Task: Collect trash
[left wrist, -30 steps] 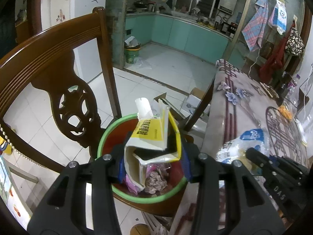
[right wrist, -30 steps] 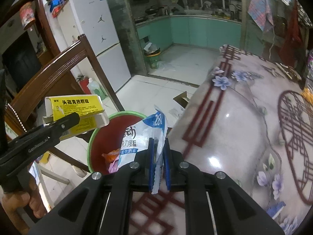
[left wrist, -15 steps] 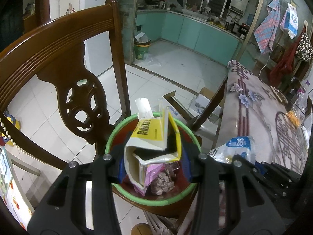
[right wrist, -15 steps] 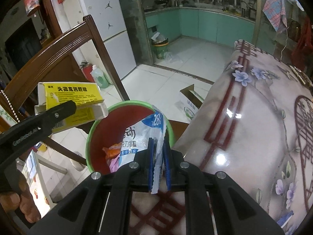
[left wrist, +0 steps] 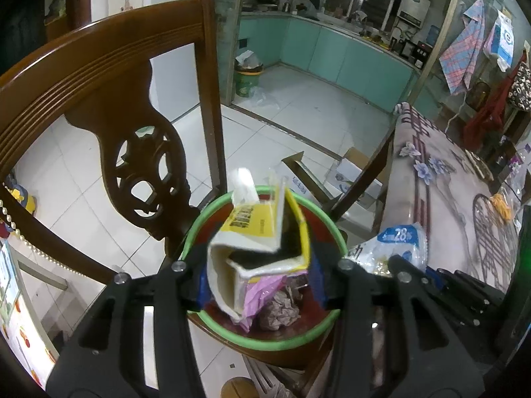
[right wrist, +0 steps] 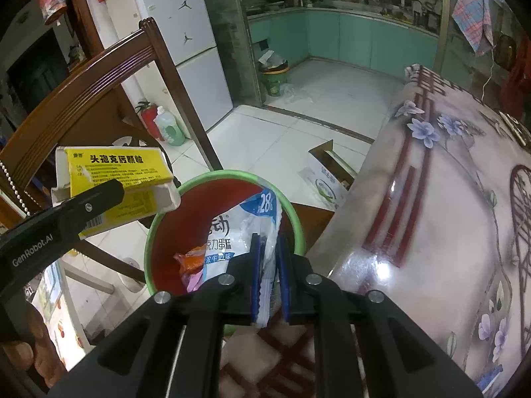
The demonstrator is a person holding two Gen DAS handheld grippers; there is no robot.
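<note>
We begin at the left tool [left wrist: 257, 270]. Its jaws have just been opening, and the yellow-and-white carton [left wrist: 262, 242] now sits loose between them, tilted, with visible gaps at the blue pads. The carton is directly above the mouth of the green-rimmed bin [left wrist: 212, 323], so we judge it is being released into it.

The right tool [right wrist: 269, 277] has likewise just been opening its jaws. The white-and-blue plastic bag [right wrist: 247, 229] is between the pads, with a gap on the right side; whether the left pad touches it we cannot tell. The bag hangs over the bin's near rim, partly inside.

Inside the bin we see a pink wrapper [left wrist: 257, 298], a crumpled paper wad [left wrist: 282, 308] and an orange scrap [right wrist: 192, 258]. We judge the task to be well along: earlier trash is in, and these two pieces need only to drop clear. Small items lie at the far end of the counter [right wrist: 431, 232]; whether they are trash we cannot tell.

The bin stands on the seat of a carved wooden chair [left wrist: 99, 76] just beside the counter, which carries a glossy floral cloth. Beyond lie a white tiled floor, an open cardboard box [right wrist: 328, 179], a second bin [right wrist: 273, 78] at the kitchen doorway, teal cabinets and a white refrigerator [right wrist: 186, 49].
</note>
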